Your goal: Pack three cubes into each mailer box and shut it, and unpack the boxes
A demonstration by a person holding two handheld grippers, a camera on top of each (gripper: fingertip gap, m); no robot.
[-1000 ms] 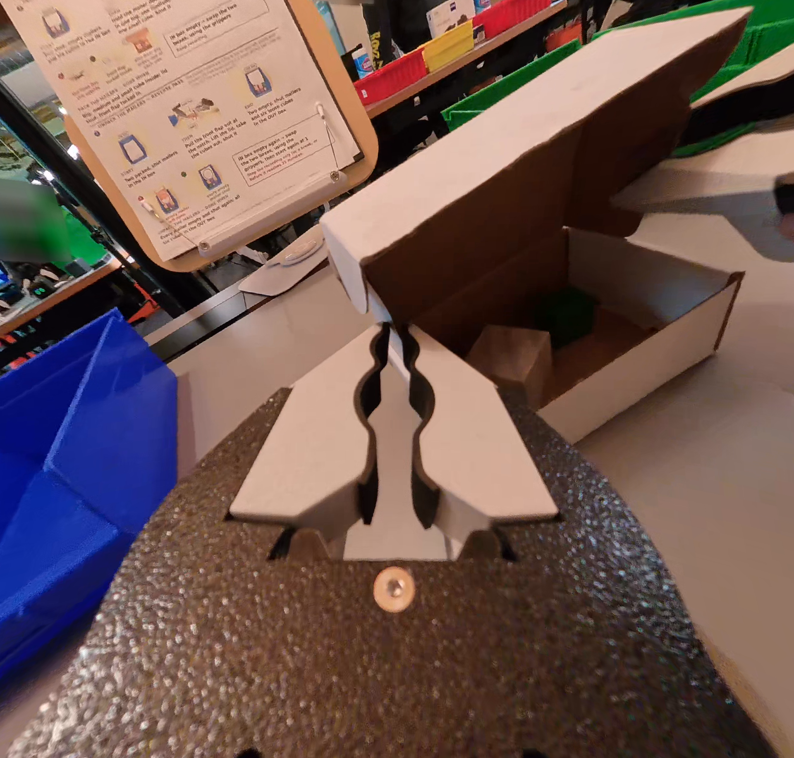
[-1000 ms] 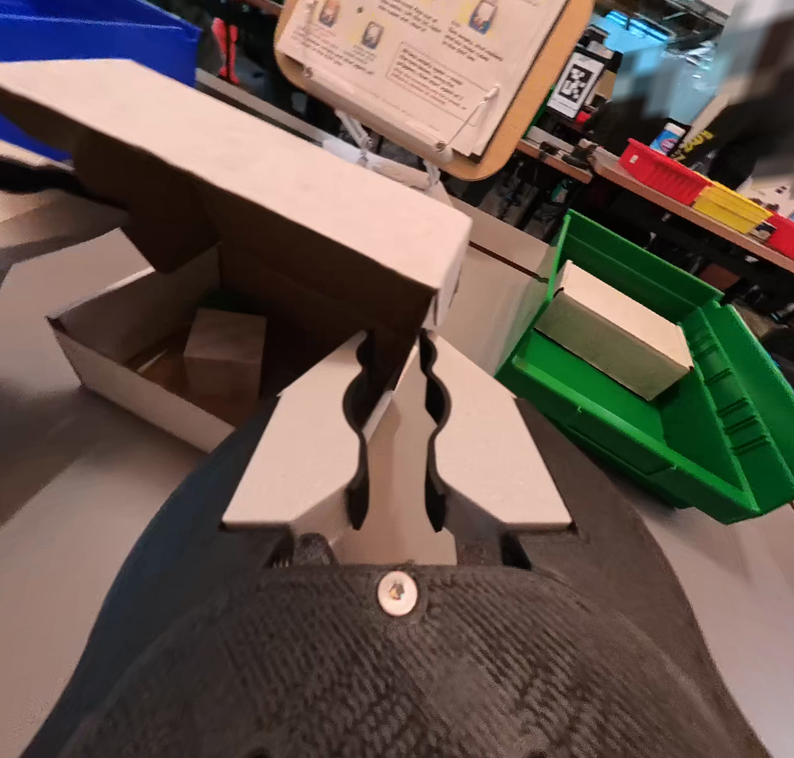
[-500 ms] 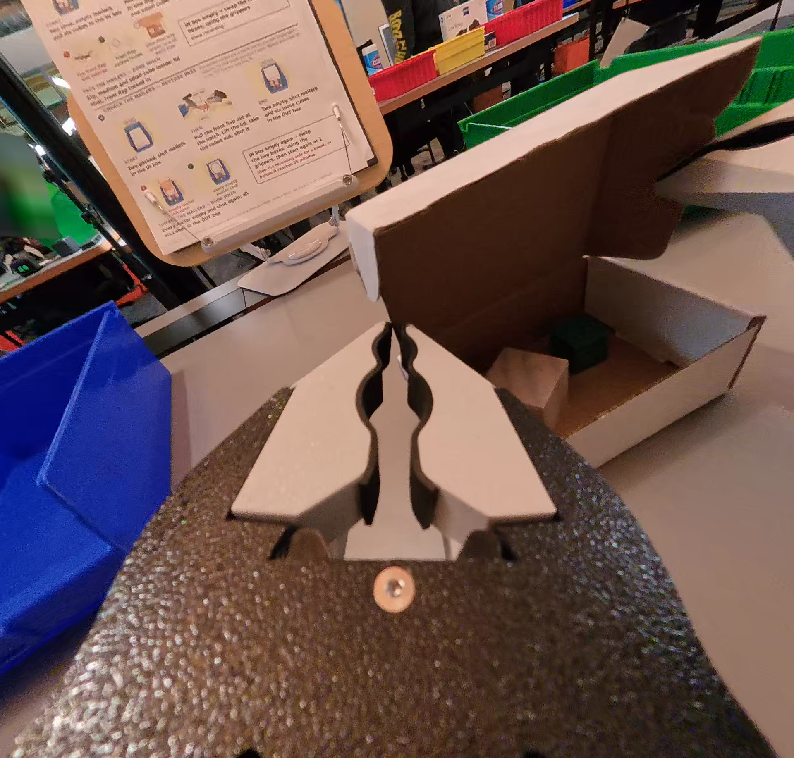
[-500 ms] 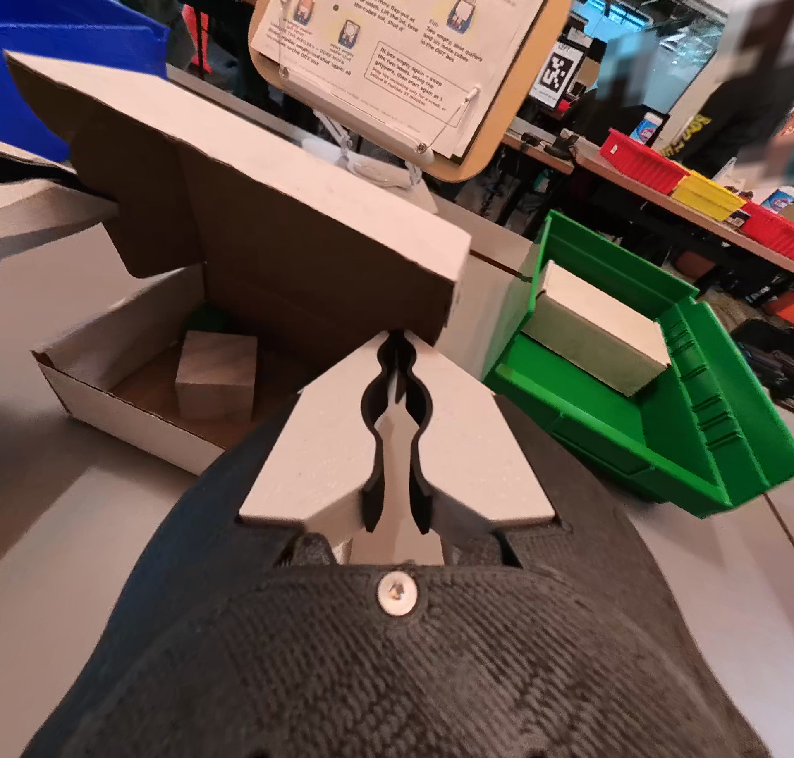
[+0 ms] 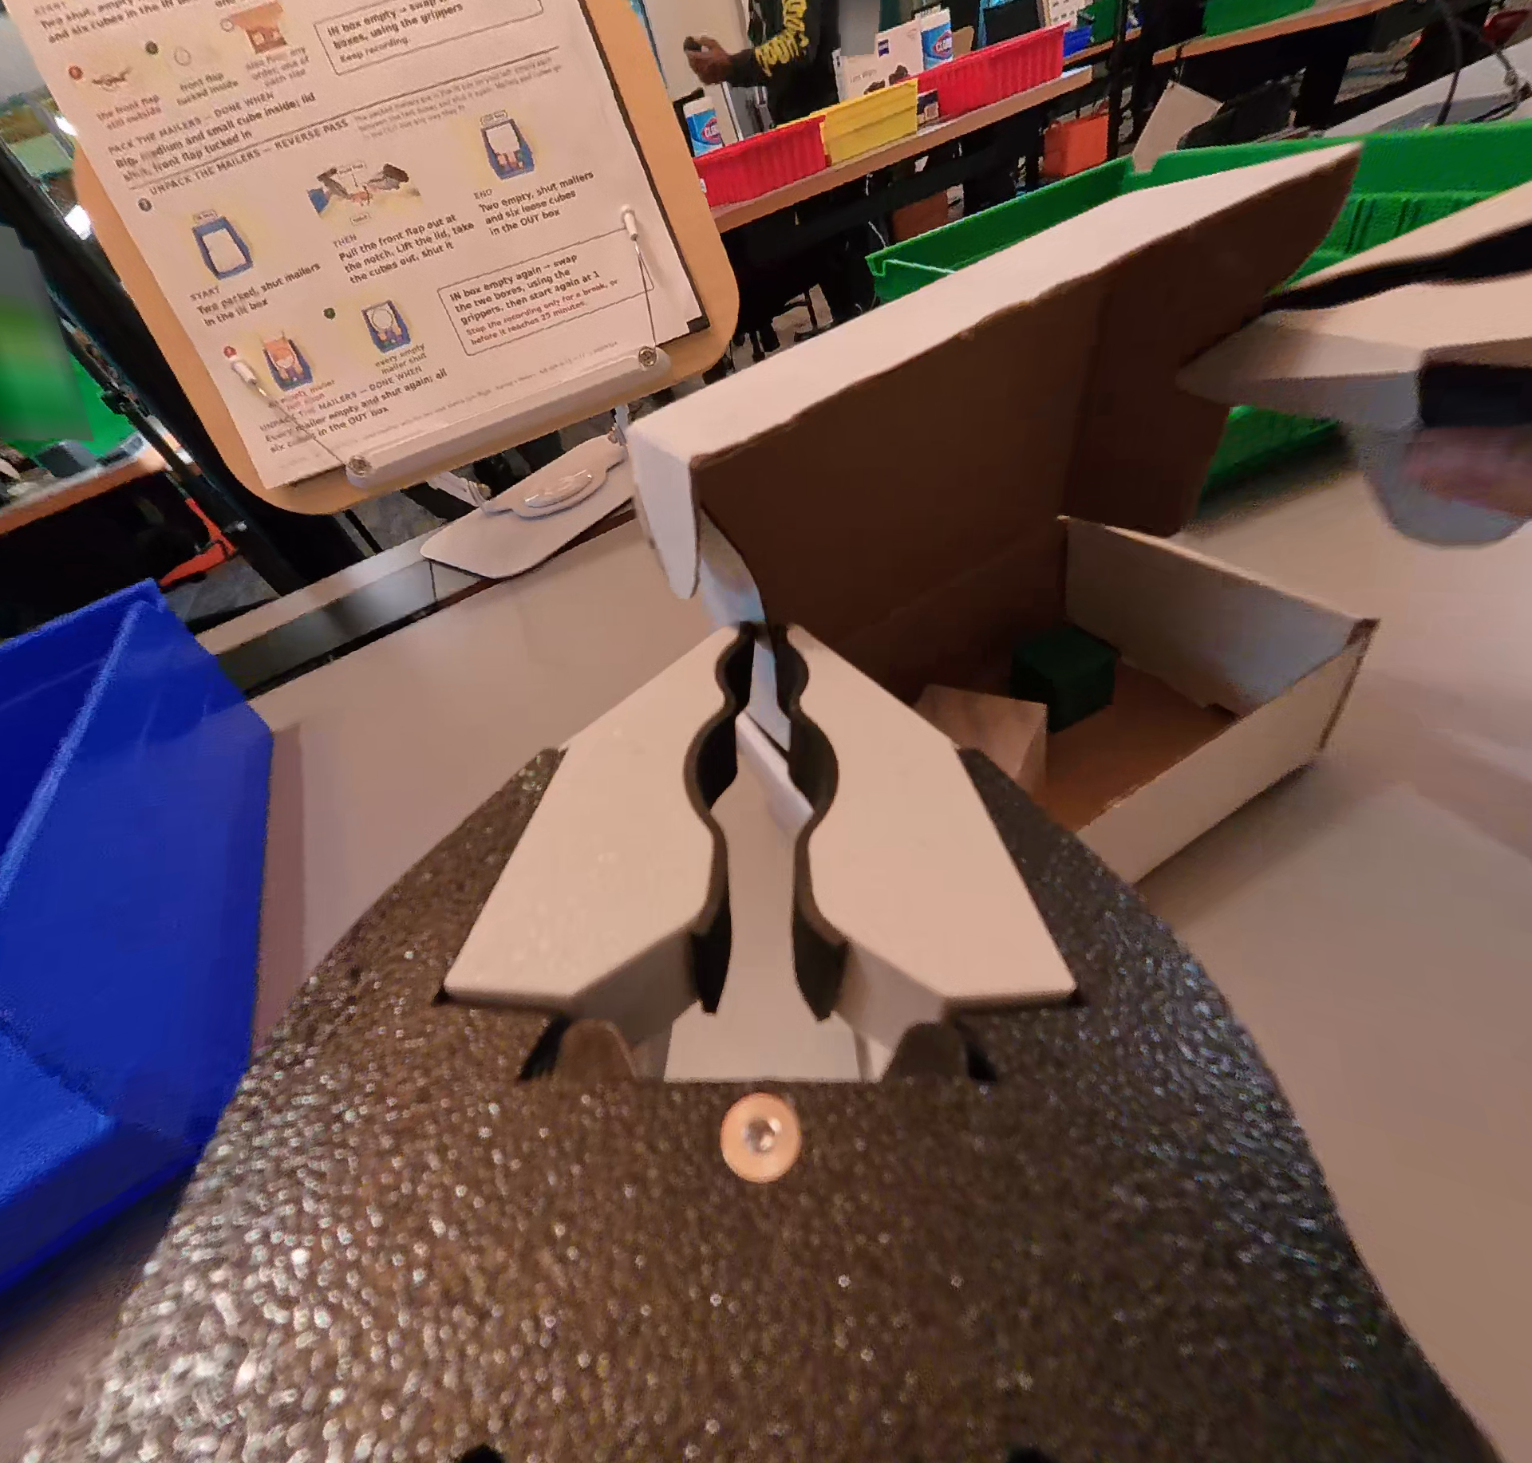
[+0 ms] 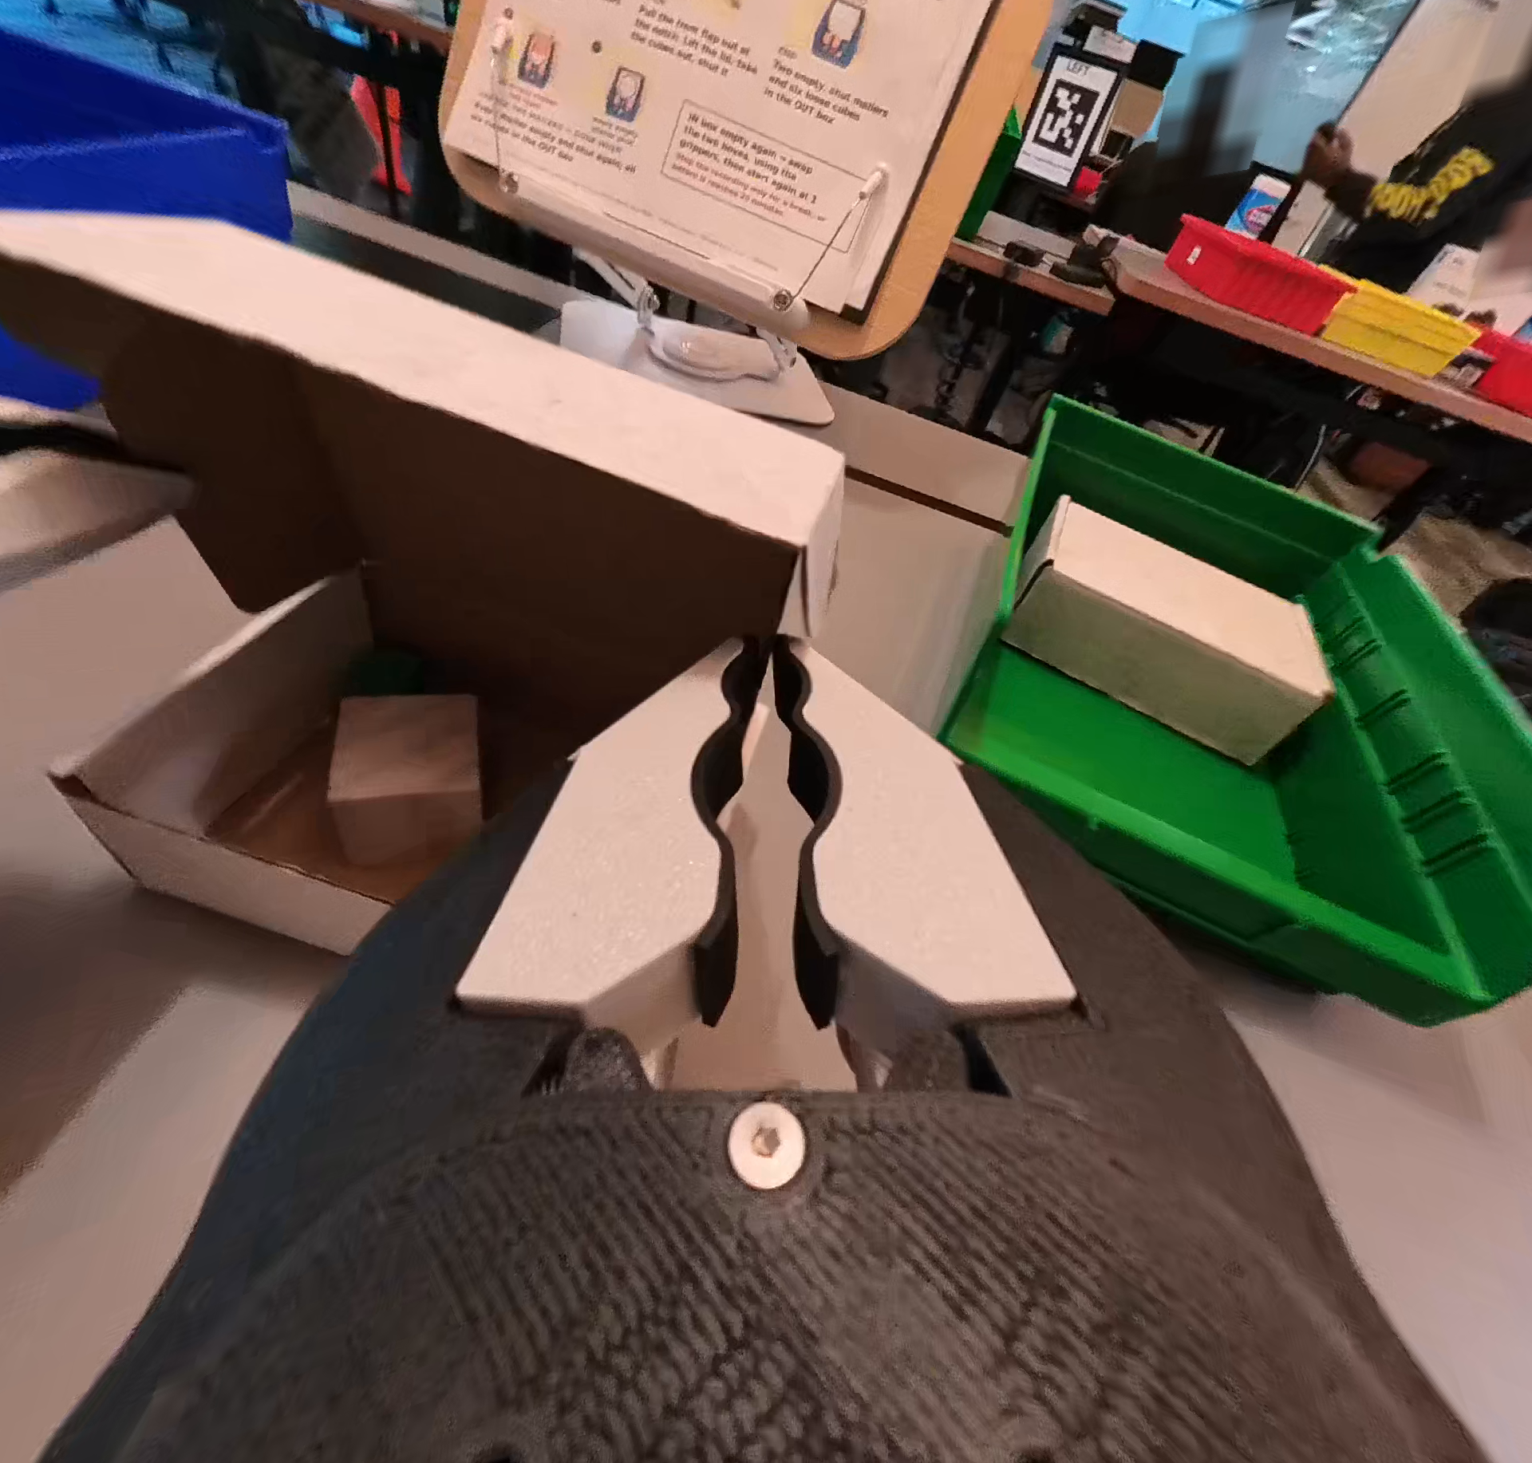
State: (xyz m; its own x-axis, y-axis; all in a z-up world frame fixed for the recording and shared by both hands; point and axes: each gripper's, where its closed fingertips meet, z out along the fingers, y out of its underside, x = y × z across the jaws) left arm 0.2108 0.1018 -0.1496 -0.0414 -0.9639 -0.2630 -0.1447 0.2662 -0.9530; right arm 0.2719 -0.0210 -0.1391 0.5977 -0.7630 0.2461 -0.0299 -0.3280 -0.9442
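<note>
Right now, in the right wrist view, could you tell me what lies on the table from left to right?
Blue bin → open mailer box holding a wooden cube → green bin holding a shut mailer box.

The mailer box point(image 5: 1227, 748) is white outside and brown inside; within lie a pale wooden cube point(image 6: 406, 773) and a dark green cube point(image 5: 1065, 673). A blue bin point(image 5: 108, 884) sits on the grey table point(image 5: 1326, 1050). The green bin point(image 6: 1243, 860) holds a white box point(image 6: 1161, 627). Farther off are red trays point(image 6: 1252, 271) and a yellow tray point(image 6: 1397, 329).
</note>
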